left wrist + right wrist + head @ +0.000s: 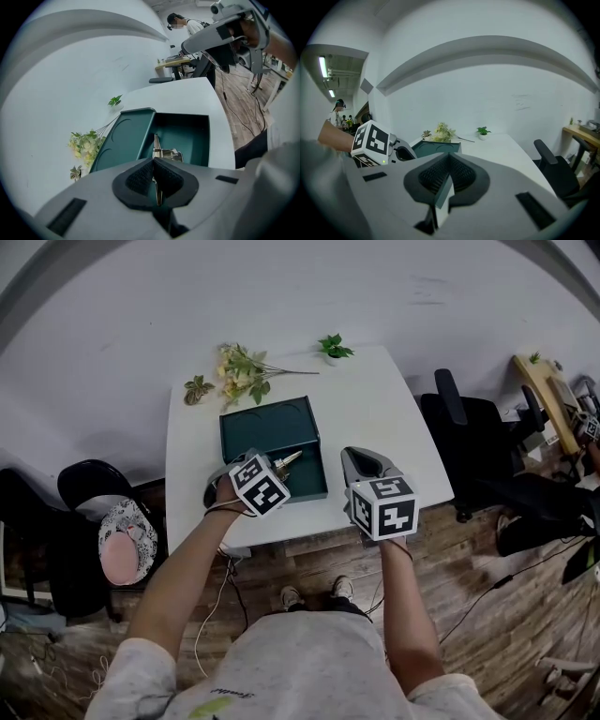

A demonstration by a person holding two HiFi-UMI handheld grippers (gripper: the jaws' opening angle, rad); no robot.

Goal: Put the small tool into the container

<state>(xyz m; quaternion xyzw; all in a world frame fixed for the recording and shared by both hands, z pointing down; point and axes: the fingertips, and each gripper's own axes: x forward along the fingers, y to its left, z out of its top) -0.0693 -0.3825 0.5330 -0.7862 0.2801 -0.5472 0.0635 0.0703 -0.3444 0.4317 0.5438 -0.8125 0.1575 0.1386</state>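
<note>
A dark green container (268, 426) lies open on the white table (375, 404), its lid folded back toward the wall. My left gripper (278, 465) hangs over the container's near half, shut on a small metal tool (288, 459). In the left gripper view the tool (156, 146) pokes out ahead of the pads, above the container's deep tray (187, 133). My right gripper (360, 461) is just right of the container, above the table, its jaws shut with nothing in them. From the right gripper view the container (437, 148) shows past the pads.
Artificial flowers (239, 371) and a small potted plant (333, 348) stand at the table's far edge. A black office chair (469, 442) is to the right, a stool with a cushion (127, 540) to the left. Cables run over the wooden floor.
</note>
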